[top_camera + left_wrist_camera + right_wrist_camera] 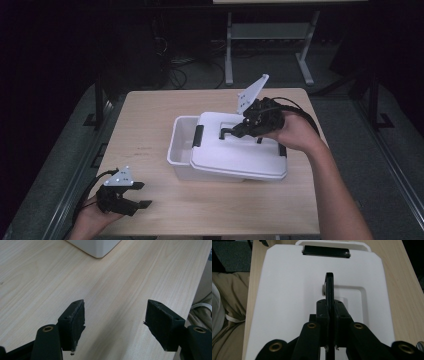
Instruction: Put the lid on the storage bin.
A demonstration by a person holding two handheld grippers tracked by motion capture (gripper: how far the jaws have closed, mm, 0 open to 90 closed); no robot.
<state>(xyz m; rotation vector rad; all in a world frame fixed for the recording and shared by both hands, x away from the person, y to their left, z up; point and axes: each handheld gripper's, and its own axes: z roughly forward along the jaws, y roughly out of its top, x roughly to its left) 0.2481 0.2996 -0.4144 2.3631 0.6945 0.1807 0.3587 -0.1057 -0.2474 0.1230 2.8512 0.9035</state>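
Pale wood grain runs across the table, with dark floor and desk legs behind it. A white storage box sits near the middle, and its lid lies on top but shifted toward your right, so the left end of the box is uncovered. The black latch on that end hangs free.

Your right gripper is clamped on the black handle in the middle of the lid; in the right gripper view the jaws are pressed flat against both sides of it. Your left gripper rests near the table's front left corner, well apart from the box, with its jaws spread wide and nothing between them.

Judging from the offset, you are either seating the lid or drawing it off. Either way, keep the squeeze on the handle firm and steady, because the handle is thin and could probably pivot in the jaws if you twist your wrist. Move the lid level, not tipped, so its rim does not catch on the box wall. If you are closing it, slide it left until both ends line up, then lower it straight. The box looks light and may skid with the lid, so consider bringing your free left gripper up against the near wall to brace it.
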